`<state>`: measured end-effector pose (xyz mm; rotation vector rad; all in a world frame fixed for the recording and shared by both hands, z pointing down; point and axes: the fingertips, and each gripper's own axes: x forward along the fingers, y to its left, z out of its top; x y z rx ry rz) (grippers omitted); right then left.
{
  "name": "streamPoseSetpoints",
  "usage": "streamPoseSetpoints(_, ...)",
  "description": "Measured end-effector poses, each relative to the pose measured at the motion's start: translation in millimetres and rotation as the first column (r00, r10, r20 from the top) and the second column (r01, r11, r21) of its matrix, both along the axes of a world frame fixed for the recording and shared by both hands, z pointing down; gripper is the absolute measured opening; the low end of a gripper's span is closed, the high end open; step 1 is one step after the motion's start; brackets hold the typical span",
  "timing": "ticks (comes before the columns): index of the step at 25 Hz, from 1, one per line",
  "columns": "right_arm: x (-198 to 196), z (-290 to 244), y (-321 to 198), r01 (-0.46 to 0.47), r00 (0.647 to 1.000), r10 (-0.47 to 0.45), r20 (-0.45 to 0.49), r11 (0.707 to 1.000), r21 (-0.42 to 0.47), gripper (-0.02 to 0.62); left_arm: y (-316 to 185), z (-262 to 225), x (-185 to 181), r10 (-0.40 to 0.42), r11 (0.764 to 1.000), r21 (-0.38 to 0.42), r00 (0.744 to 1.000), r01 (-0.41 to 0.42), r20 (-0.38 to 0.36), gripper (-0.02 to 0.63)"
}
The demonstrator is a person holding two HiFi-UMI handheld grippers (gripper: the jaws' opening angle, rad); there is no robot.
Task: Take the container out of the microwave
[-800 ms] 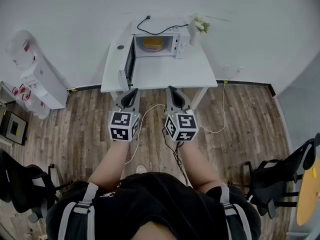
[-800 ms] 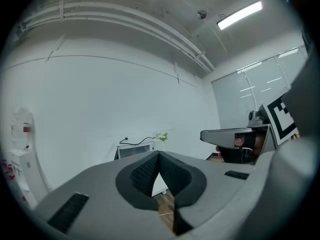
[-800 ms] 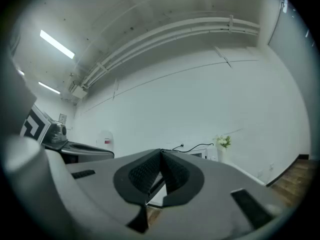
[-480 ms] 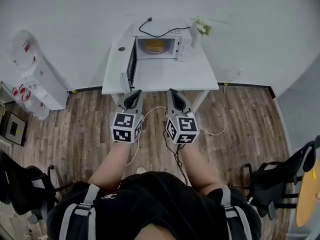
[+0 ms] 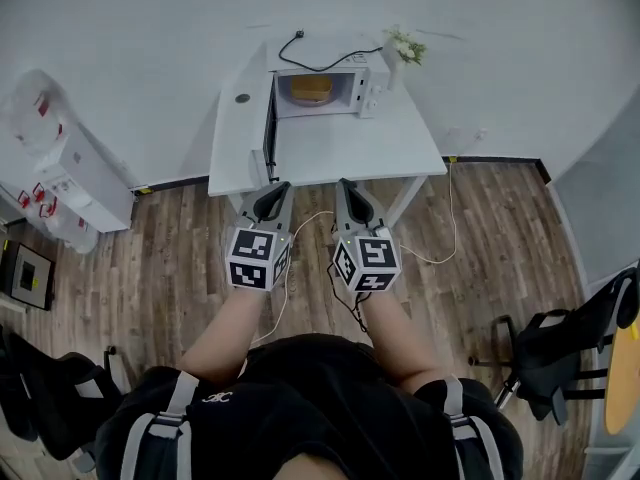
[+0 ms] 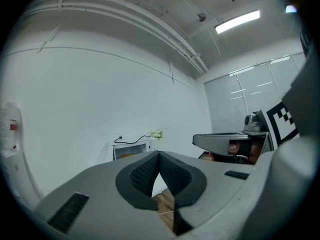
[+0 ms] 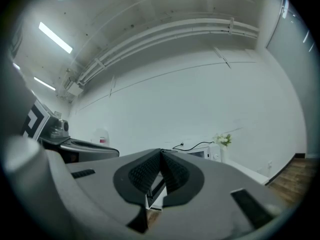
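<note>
The container point(image 5: 309, 88), round and yellow-orange, sits inside the microwave's lit cavity, towards the back of the white table and well away from both grippers. The left gripper point(image 5: 271, 197) hangs in front of the table's near edge, below the microwave's open door. Its own view shows its two fingers pressed together at the tips with nothing between them. Their dark ribbed pads point(image 6: 142, 174) curve apart lower down and leave a small wedge-shaped gap. The right gripper point(image 5: 351, 192) hangs just beside it at the same edge. Its fingers are likewise closed tip to tip and empty, the ribbed pads point(image 7: 145, 174) set in smooth grey moulded shells. Each gripper carries a cube with black-and-white square markers close to the person's hand. The floor point(image 5: 160, 268) below the grippers is brown wood plank. The table point(image 5: 340, 148) is a flat, matte white rectangle on thin legs, set against a plain white wall. The microwave point(image 5: 366, 86) is a white box at the table's back edge. Its dark-windowed door point(image 5: 270, 128) is swung out to the cavity's left and stands edge-on to the head view. A slim white vase of pale flowers point(image 5: 402, 50) stands just beside the microwave's right end, and a black power cord point(image 5: 315, 63) loops across its top.
</note>
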<state>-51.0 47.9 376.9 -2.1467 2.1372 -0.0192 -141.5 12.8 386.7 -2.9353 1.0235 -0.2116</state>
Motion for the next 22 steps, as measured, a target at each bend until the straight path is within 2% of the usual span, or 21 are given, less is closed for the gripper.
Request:
streamPoseSetpoints(6, -9.8, 4.3, -23.3, -0.02, 1.0, 0.02, 0.002, 1.0, -0.006, 0.002, -28.5, 0.0, -7.3, 0.019, 1.0, 0.004, 1.0, -0.019, -0.008, 0.005)
streamPoseSetpoints(10, -1.8, 5.0, -40.0, -0.026, 1.0, 0.026, 0.0, 1.0, 0.0, 0.002, -42.9, 3.2, 2.2, 0.033, 0.999, 0.002, 0.999, -0.033, -0.01, 0.006)
streamPoseSetpoints(16, 26.0, 16.2, -74.1, -0.017, 1.0, 0.017, 0.003, 1.0, -0.004, 0.002, -72.4, 11.2, 28.8, 0.032, 0.999, -0.002, 0.999, -0.032, -0.009, 0.006)
streamPoseSetpoints(22, 68.7, 24.3, -128.8, 0.023, 1.0, -0.023, 0.002, 1.0, -0.006, 0.002, -117.5, 14.7, 75.1, 0.01, 1.0, 0.002, 1.0, -0.01, -0.003, 0.005)
